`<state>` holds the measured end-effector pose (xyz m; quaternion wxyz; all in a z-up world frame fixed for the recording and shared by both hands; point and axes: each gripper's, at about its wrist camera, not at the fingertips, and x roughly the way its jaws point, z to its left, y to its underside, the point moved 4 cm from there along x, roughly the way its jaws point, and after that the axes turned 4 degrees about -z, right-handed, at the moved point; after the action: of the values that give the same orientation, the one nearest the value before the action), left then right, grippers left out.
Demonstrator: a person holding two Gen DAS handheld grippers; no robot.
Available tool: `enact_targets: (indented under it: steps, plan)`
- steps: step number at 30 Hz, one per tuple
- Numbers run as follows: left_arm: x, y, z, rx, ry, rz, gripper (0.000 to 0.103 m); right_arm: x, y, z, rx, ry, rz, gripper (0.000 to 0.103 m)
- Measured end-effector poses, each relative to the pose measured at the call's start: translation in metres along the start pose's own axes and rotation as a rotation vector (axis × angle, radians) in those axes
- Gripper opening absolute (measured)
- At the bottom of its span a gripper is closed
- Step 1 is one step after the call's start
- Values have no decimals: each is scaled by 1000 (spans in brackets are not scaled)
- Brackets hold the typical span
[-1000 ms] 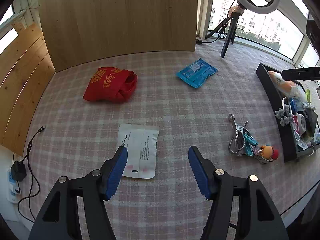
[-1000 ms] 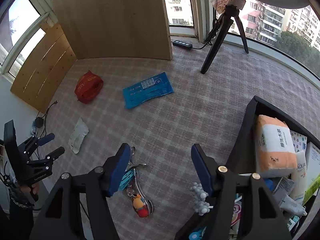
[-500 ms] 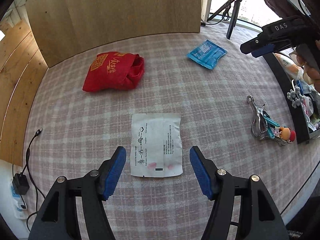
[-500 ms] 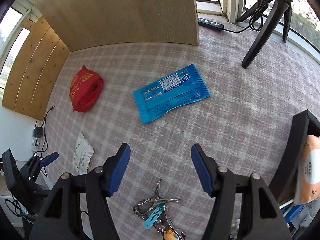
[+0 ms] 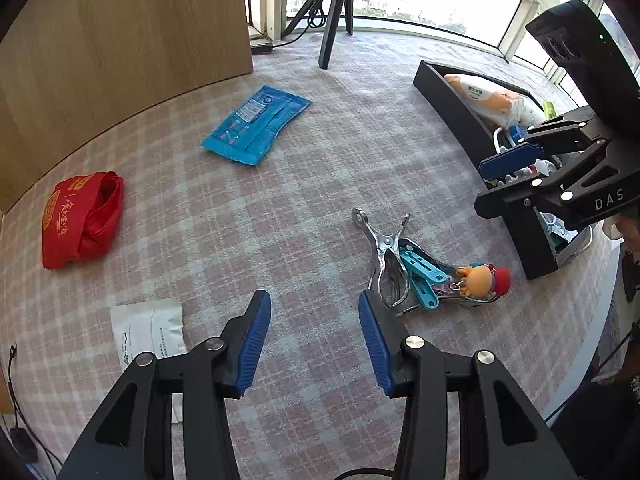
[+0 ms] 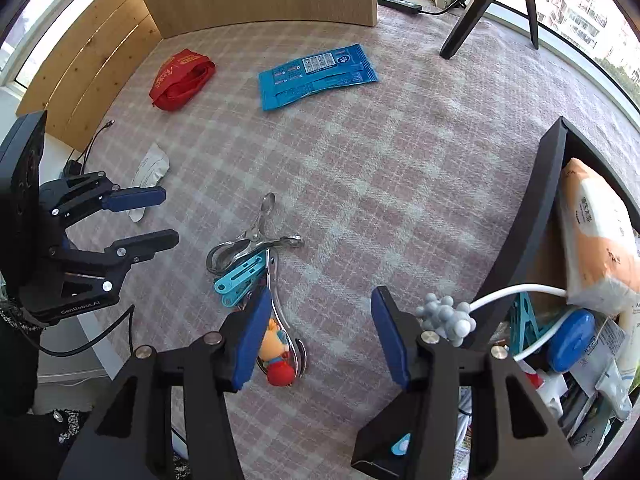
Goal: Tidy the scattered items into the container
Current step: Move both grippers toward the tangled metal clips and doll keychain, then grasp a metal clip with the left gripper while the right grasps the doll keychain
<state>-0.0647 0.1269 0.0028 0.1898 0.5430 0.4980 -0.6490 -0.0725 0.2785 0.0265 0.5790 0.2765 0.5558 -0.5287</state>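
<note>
A pile of metal clips, blue pegs and an orange toy keychain lies on the checked cloth; it also shows in the right wrist view. A white packet lies at my left gripper's left. A blue wipes pack and a red bag lie farther off. The black container stands at the right, full of items. Both grippers are open and empty. My right gripper hovers between the clip pile and the container.
A tripod and a power strip stand at the back by the window. Wooden panels wall the back and left. A cable and charger lie at the table's left edge.
My left gripper has swung right, from over the white packet toward the clip pile. My right gripper has pulled back from the blue pack, near the clips and container.
</note>
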Motion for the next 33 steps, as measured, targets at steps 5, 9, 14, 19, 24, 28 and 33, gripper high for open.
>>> enact_targets:
  steps: [5, 9, 14, 19, 24, 28, 33]
  plan:
    - [16, -4, -13, 56, 56, 33, 38, -6, 13, -10, 27, -20, -19, 50]
    - [18, -7, -14, 72, 77, 45, 38, -4, 24, -8, 7, -36, -12, 47]
    - [15, -8, -11, 77, 77, 42, 38, 6, 46, 19, -107, -54, -5, 47]
    - [16, -4, -8, 66, 87, 46, 38, 24, 52, 40, -209, -12, 10, 47]
    - [19, 0, -10, 59, 111, 54, 38, 33, 49, 44, -223, -1, 31, 34]
    - [26, -1, -16, 72, 119, 68, 38, 36, 49, 44, -229, 7, 45, 32]
    - [36, -3, -23, 102, 122, 94, 38, 37, 48, 48, -258, 16, 47, 32]
